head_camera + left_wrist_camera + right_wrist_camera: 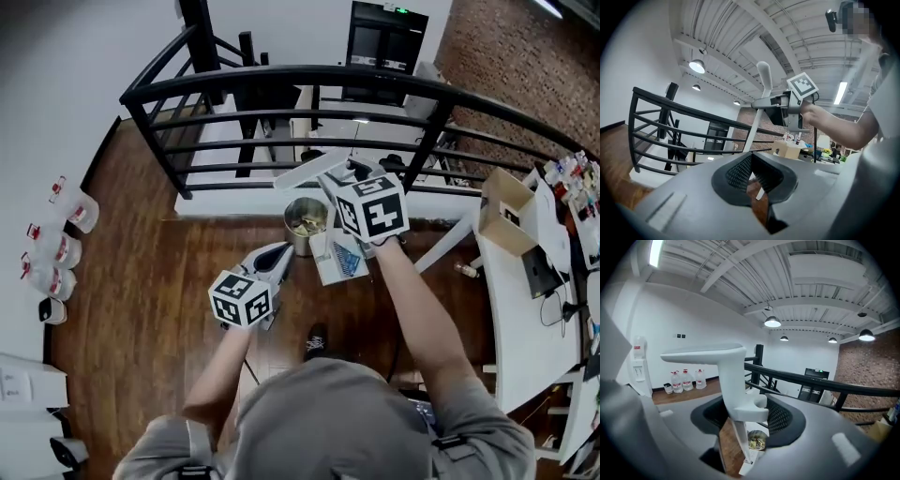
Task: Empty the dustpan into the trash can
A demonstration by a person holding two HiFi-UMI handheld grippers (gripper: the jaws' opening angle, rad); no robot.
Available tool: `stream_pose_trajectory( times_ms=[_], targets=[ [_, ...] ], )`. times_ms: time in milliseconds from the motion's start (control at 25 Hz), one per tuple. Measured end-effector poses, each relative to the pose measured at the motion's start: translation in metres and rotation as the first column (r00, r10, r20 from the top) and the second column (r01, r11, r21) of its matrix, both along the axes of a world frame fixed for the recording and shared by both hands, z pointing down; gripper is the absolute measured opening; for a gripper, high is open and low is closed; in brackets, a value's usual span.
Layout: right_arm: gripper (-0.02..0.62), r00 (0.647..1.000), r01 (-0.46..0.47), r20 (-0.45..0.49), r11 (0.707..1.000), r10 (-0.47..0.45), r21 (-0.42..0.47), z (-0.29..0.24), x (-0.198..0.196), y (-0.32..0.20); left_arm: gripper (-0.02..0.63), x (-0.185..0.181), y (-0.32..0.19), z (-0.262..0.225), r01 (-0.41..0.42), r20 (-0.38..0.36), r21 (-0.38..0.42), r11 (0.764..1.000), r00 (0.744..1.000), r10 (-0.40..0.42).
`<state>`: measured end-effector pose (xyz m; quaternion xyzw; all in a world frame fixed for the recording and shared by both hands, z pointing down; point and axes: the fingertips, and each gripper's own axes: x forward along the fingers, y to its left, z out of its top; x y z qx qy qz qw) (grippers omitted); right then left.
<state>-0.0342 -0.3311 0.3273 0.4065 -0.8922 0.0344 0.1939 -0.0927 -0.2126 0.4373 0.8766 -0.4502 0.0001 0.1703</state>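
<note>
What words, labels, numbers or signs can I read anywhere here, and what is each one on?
No text reads clearly in any view.
Marker cubes: black-and-white square patterns, not letters.
Dustpan: blue print, too blurred to read.
Water jugs: red labels, too small to read.
Green sign at the top of the head view: too small to read.

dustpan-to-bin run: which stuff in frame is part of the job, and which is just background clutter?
Job:
dustpan, gripped in the right tongs
trash can, rubbish inside
left tongs, empty

Lying about:
water bottles
cardboard box on the white desk
black railing
</note>
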Motion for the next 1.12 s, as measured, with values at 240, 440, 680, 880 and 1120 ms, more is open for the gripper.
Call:
stream_pose_trajectory(
  times_ms=[240,440,680,880,1120],
  targets=[
    [0.210,0.996,0.092,0.005,0.996,-0.093,0.015,-0.024,-0.060,-0.058,0.006,-0.019,-0.062,-0.004,0.044,0.001,-0.007,0.999,0.999,-0.044],
    [0.210,0.991,0.132,-0.008,0.991,-0.132,0.008,-0.010,-0.110,-0.105,0.005,-0.054,-0.097,-0.004,0.079,-0.001,-0.004,0.997,0.997,-0.079],
    [0.210,0.993,0.122,0.003,0.992,-0.122,-0.027,0.000,-0.167,-0.159,0.005,-0.113,-0.139,0.006,0.080,-0.029,-0.020,0.997,0.996,-0.081],
    [0.210,0.994,0.105,0.000,0.992,-0.105,-0.066,0.011,-0.221,-0.183,0.006,-0.163,-0.175,0.010,0.038,-0.050,-0.037,0.999,0.998,-0.040],
    [0.210,0.999,0.039,-0.010,0.994,-0.040,-0.099,0.022,-0.260,-0.210,0.005,-0.204,-0.205,0.014,-0.031,-0.080,-0.055,0.998,0.996,0.026]
  ],
)
